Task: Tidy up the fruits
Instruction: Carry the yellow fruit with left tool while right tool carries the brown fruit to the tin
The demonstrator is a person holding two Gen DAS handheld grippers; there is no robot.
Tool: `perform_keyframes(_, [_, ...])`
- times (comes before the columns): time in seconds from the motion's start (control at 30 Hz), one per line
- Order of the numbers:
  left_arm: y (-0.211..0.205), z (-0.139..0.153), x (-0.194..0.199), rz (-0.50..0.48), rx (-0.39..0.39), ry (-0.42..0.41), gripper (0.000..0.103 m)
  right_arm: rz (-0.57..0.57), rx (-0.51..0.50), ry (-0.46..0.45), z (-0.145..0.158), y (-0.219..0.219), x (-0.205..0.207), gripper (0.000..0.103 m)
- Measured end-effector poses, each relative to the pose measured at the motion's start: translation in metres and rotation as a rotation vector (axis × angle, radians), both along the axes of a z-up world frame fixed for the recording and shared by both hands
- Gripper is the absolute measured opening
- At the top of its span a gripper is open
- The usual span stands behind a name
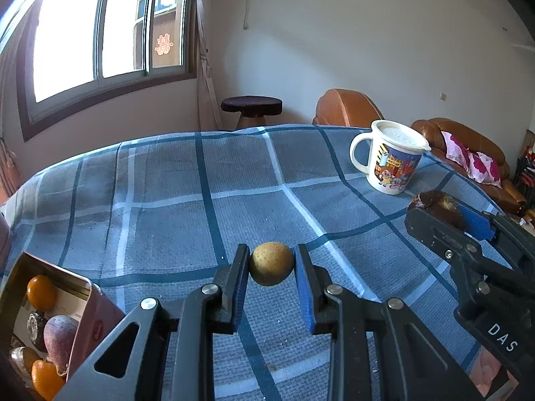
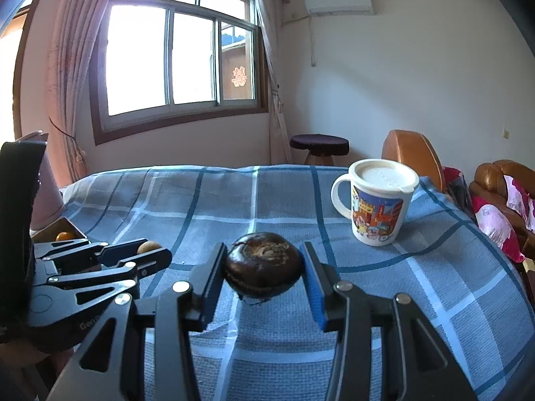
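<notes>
My left gripper (image 1: 271, 262) is shut on a small round tan fruit (image 1: 271, 264), held just above the blue checked tablecloth (image 1: 167, 200). In the right wrist view my right gripper (image 2: 262, 269) is shut on a dark brown, wrinkled round fruit (image 2: 262, 269), also lifted off the cloth. Each gripper shows in the other's view: the right gripper (image 1: 444, 214) with its dark fruit (image 1: 434, 205) at the right, the left gripper (image 2: 147, 250) with the tan fruit (image 2: 148, 246) at the left. A pink tin box (image 1: 90, 307) at lower left holds oranges (image 1: 40, 292) and a purple-brown fruit (image 1: 60, 337).
A lidded white cartoon mug (image 1: 389, 157) stands on the cloth at the far right, also seen as the mug (image 2: 378, 200) ahead and right of the right gripper. Behind the table are a dark stool (image 1: 251, 105), a brown sofa (image 1: 468, 153) and a window.
</notes>
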State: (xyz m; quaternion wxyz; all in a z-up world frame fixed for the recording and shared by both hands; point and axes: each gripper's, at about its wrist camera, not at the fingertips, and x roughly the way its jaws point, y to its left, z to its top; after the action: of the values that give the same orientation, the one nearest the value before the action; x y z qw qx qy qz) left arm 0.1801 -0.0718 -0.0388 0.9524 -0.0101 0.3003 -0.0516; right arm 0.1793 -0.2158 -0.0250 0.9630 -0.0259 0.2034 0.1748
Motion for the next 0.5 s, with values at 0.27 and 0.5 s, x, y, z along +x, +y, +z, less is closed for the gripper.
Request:
perform_keyframes(0.27, [-0.005, 0.003, -0.008, 0.000, 0.029, -0.040, 0.029, 0.005, 0.001, -0.038, 0.002, 0.000, -0.006, 0.047])
perform_keyframes(0.5, [-0.007, 0.006, -0.013, 0.008, 0.047, -0.070, 0.029, 0.002, 0.001, -0.062, 0.004, 0.000, -0.011, 0.047])
